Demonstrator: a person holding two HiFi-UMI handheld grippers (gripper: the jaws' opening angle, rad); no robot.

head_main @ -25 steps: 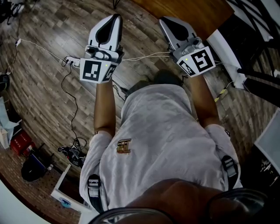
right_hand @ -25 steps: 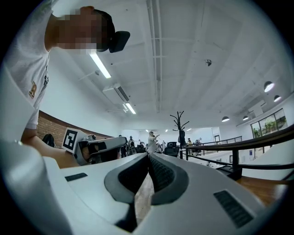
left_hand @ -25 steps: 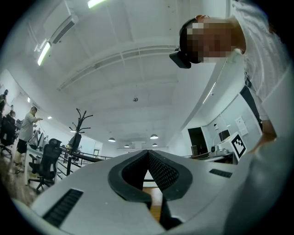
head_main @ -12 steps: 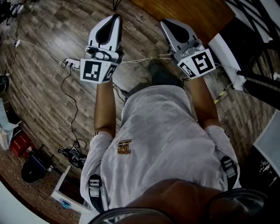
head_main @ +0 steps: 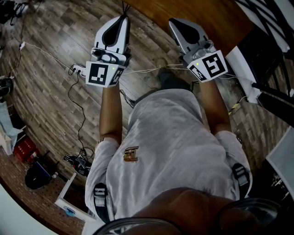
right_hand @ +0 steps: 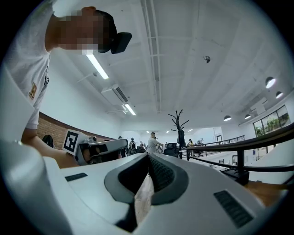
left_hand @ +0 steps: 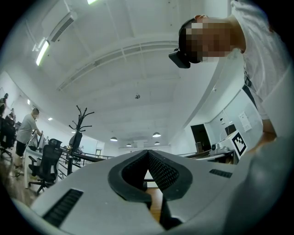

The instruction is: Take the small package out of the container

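No container or small package shows in any view. In the head view my left gripper and right gripper are held out side by side in front of the person's chest, above the wooden floor. Both point away from the body. The left gripper view looks up at the ceiling, and the left gripper has its jaws closed tip to tip with nothing between them. The right gripper stands the same way, shut and empty. Each one's marker cube shows in the other's view.
White and black cables and a power strip lie on the floor at left. A brown tabletop lies ahead at the top right. A red box and a white box sit at lower left. A coat stand and people at desks are far off.
The head view has shifted a little. The person's foot has come forward below the right gripper. Both grippers stay shut and level in front of the body.
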